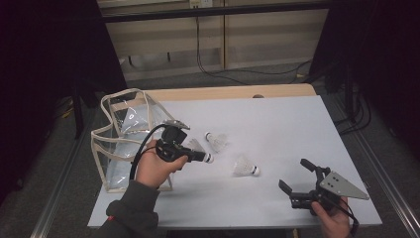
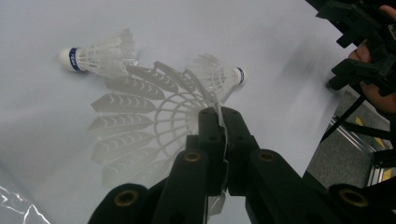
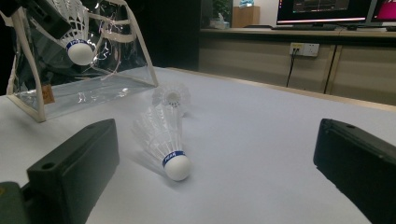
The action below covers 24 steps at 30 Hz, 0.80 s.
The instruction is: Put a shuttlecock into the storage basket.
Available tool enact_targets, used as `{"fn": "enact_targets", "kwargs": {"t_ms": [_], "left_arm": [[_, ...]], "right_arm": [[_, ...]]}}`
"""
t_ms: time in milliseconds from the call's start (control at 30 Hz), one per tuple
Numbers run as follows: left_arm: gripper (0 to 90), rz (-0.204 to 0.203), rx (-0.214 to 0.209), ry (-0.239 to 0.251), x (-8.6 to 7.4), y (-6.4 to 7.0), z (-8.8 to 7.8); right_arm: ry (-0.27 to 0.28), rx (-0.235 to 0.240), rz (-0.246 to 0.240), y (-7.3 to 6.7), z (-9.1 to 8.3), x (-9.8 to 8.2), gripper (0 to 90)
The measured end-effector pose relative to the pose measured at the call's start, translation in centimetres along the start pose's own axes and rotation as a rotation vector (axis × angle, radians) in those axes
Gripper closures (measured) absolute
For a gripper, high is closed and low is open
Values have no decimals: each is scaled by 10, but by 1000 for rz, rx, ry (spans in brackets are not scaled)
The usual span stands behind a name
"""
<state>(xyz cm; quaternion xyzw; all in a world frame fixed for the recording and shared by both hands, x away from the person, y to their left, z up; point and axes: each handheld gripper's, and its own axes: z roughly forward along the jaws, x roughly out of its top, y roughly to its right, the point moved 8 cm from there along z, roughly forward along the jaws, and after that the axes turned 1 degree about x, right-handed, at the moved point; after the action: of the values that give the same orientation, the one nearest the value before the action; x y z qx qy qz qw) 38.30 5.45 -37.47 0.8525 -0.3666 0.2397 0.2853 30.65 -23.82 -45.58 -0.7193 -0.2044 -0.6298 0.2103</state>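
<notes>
My left gripper (image 1: 200,156) hovers low over the table, shut on the feather skirt of a white shuttlecock (image 1: 197,147) whose cork points right. In the left gripper view the jaws (image 2: 219,115) pinch the skirt's edge, and the skirt (image 2: 140,126) fans out ahead. Two more shuttlecocks lie on the white sheet: one (image 1: 216,141) (image 2: 98,56) just past the gripper, one (image 1: 246,167) (image 2: 219,77) nearer the middle. My right gripper (image 1: 293,173) (image 3: 215,144) rests open at the front right, facing the nearer shuttlecock (image 3: 168,140). The held shuttlecock (image 3: 77,44) hangs before the bag.
A clear plastic bag with cream trim (image 1: 124,131) (image 3: 93,79) stands open at the table's left end, just behind my left hand. The white sheet (image 1: 297,129) covers a wooden table. Cables and a cabinet lie on the floor beyond the far edge.
</notes>
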Motion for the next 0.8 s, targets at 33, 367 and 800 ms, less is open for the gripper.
{"fn": "enact_targets", "kwargs": {"t_ms": [33,367,800], "left_arm": [[885,2,4,-2,1,-1,0],[885,-4,4,-7,8,-3,-1],[884,-7,9,-9,16,-5,-5]], "right_arm": [[-1,1,-1,0,0,0,3],[0,-1,-1,0,0,0,3],[0,0,-5,0,0,0,3]]}}
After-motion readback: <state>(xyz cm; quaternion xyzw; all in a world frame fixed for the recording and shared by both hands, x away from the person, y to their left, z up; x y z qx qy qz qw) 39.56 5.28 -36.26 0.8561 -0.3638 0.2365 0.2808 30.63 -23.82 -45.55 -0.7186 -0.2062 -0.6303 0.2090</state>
